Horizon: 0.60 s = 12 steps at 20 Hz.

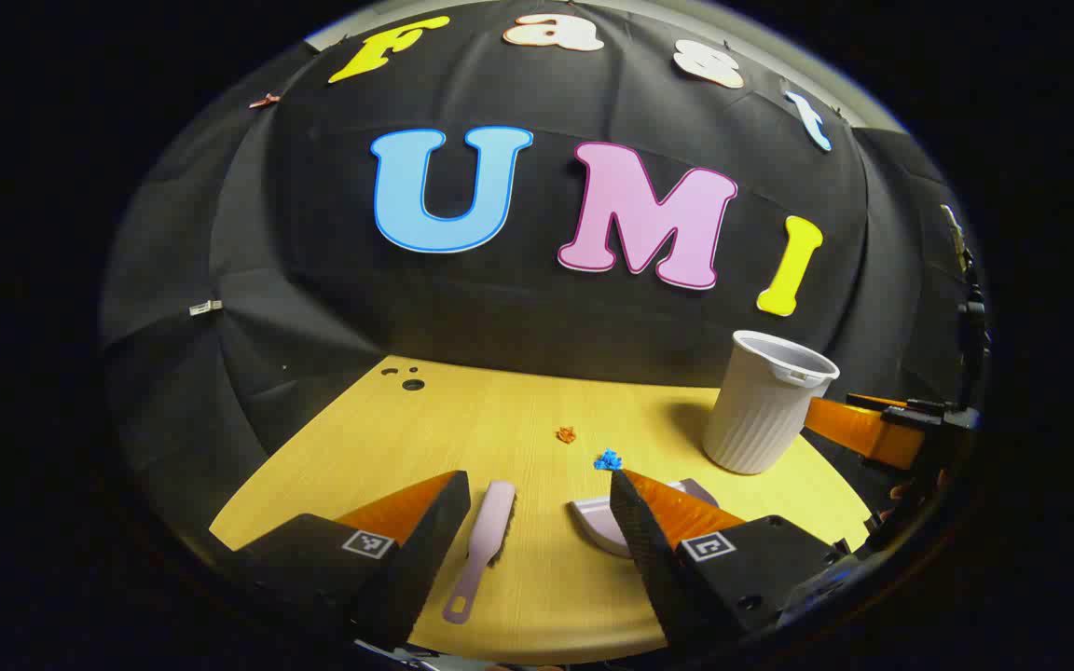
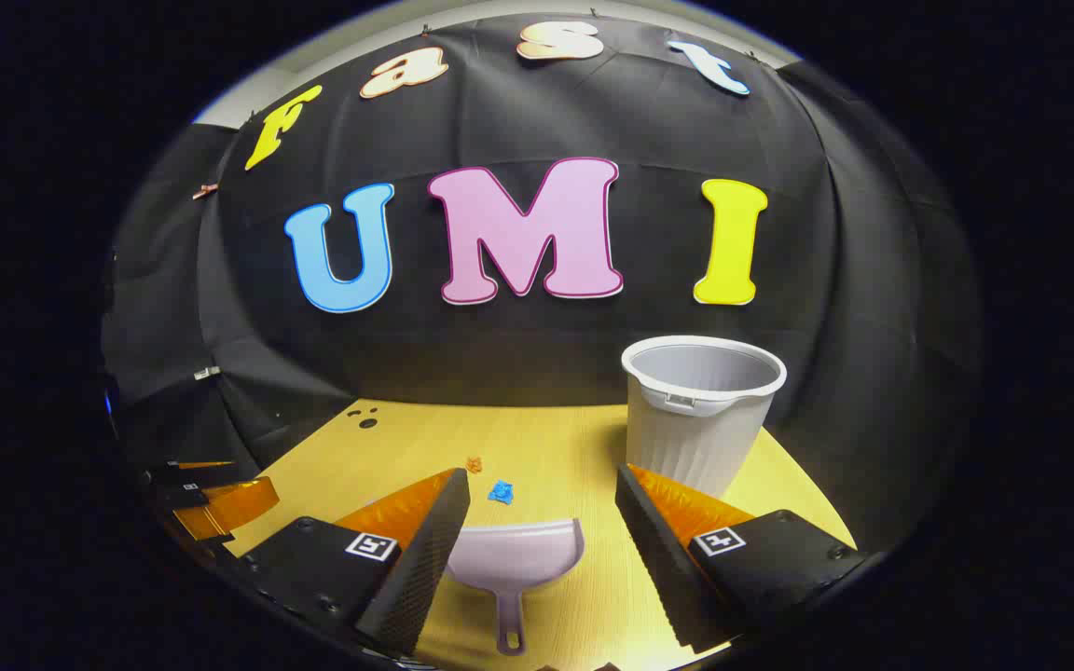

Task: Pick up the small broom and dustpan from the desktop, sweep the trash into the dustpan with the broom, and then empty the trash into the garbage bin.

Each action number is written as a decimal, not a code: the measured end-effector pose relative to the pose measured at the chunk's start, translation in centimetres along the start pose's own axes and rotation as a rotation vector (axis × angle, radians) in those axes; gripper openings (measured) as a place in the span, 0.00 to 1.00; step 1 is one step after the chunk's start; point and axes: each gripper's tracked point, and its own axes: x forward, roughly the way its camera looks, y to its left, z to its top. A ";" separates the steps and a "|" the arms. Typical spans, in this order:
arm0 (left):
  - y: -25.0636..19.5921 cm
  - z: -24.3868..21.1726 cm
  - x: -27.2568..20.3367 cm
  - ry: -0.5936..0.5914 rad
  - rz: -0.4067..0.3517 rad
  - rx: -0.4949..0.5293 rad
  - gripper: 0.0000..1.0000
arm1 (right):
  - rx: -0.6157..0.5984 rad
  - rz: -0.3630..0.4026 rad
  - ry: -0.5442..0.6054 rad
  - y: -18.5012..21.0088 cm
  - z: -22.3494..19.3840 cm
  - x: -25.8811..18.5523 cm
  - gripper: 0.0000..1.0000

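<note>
Two views, broom (image 1: pixel 481 550) left, dustpan (image 2: pixel 516 559) whole right

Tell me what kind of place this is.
Probably a staged recording booth, not a home: black cloth wall behind a light wooden desktop, with a small broom, dustpan and garbage bin laid out.

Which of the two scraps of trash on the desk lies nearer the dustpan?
The blue scrap: it sits just beyond the dustpan mouth, while the orange scrap lies farther back.
</note>
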 end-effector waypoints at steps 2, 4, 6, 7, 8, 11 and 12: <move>0.0 -0.7 0.1 0.022 -0.004 -0.029 0.96 | 0.008 0.009 0.022 0.1 -0.6 0.2 0.99; 0.2 -1.0 0.2 0.032 -0.001 -0.041 0.95 | 0.014 0.010 0.042 0.1 -1.1 0.3 0.99; 0.8 -1.1 0.4 0.035 0.012 -0.033 0.96 | 0.014 0.010 0.049 -0.1 -1.3 0.3 0.99; 1.2 -1.0 0.4 0.034 0.016 -0.029 0.96 | 0.013 0.007 0.051 -0.2 -1.4 0.3 0.99; 1.5 -1.0 0.5 0.036 0.018 -0.026 0.96 | 0.009 0.003 0.055 -0.2 -1.5 0.3 0.99; 2.3 -1.0 0.9 0.044 0.027 -0.021 0.95 | 0.002 -0.002 0.080 -0.3 -2.2 0.5 0.99; 2.6 -1.2 0.9 0.049 0.029 -0.020 0.96 | 0.002 -0.003 0.086 -0.3 -2.3 0.6 0.99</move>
